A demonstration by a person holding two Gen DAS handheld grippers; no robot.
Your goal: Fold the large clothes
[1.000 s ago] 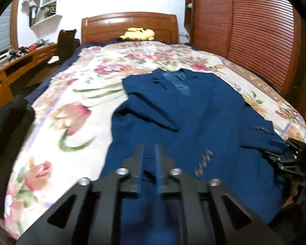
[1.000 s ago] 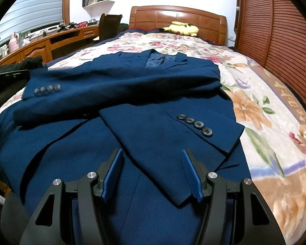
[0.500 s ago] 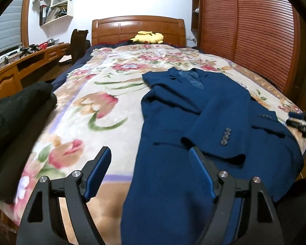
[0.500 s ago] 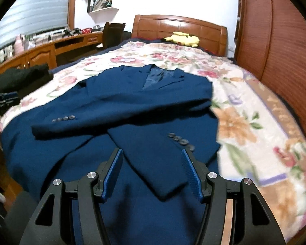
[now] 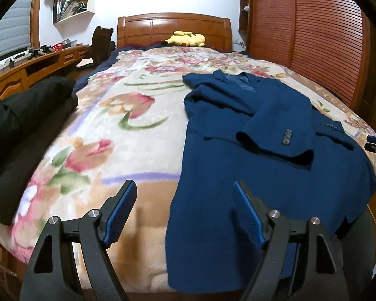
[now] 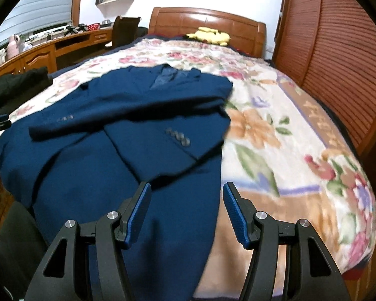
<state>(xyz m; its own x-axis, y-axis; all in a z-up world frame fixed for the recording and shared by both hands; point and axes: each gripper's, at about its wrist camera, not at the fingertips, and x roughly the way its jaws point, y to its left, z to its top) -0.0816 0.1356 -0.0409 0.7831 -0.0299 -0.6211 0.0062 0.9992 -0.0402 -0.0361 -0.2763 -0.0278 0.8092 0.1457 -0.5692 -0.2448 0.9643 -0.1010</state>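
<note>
Tongs first: the left gripper (image 5: 184, 209) has just been opening; a second ago its jaws were nearly together over the jacket, now they stand wide apart with nothing between them, above the jacket's (image 5: 270, 165) left hem and the blanket (image 5: 127, 135). The right gripper (image 6: 186, 212) is also apart and empty, as before, over the jacket's (image 6: 117, 165) right hem. Jacket lies flat near the bed's foot, both sleeves crossed over its front. It now appears farther off in both views. Black clothes (image 5: 20, 123) lie at the left.
</note>
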